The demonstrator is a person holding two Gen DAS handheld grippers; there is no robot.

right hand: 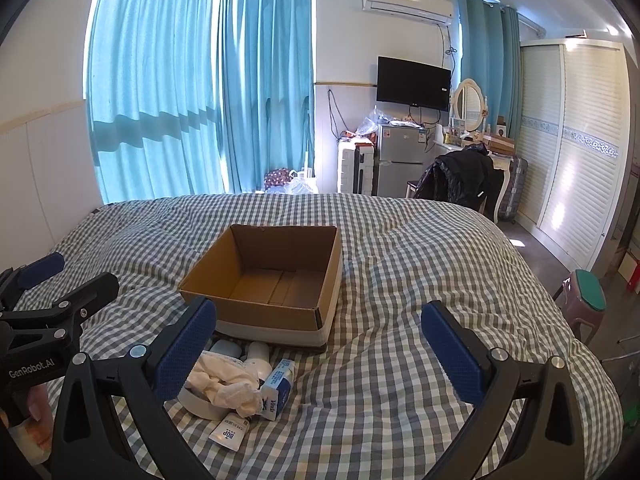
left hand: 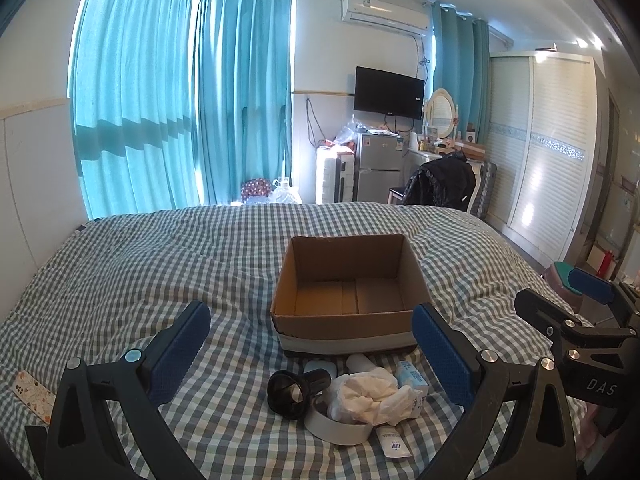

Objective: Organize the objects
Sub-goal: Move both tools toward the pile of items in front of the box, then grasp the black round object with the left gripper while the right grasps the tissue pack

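Note:
An empty open cardboard box (left hand: 346,286) (right hand: 276,276) sits on the checked bed. In front of it lies a small pile: a black funnel-shaped cup (left hand: 292,392), crumpled white plastic (left hand: 370,396) (right hand: 224,384), a white ring-shaped roll (left hand: 334,426), a blue-and-white tissue pack (left hand: 412,376) (right hand: 278,390), a white BOP tube (left hand: 394,444) (right hand: 230,432), a pale blue item (left hand: 320,368) and a white bottle (right hand: 258,356). My left gripper (left hand: 312,344) is open and empty above the pile. My right gripper (right hand: 320,344) is open and empty, right of the pile.
The checked quilt (right hand: 400,264) covers the bed. A patterned flat item (left hand: 34,394) lies at the bed's left edge. A stool (right hand: 586,300) stands at the right of the bed. Curtains, fridge, TV and wardrobe are beyond the far end.

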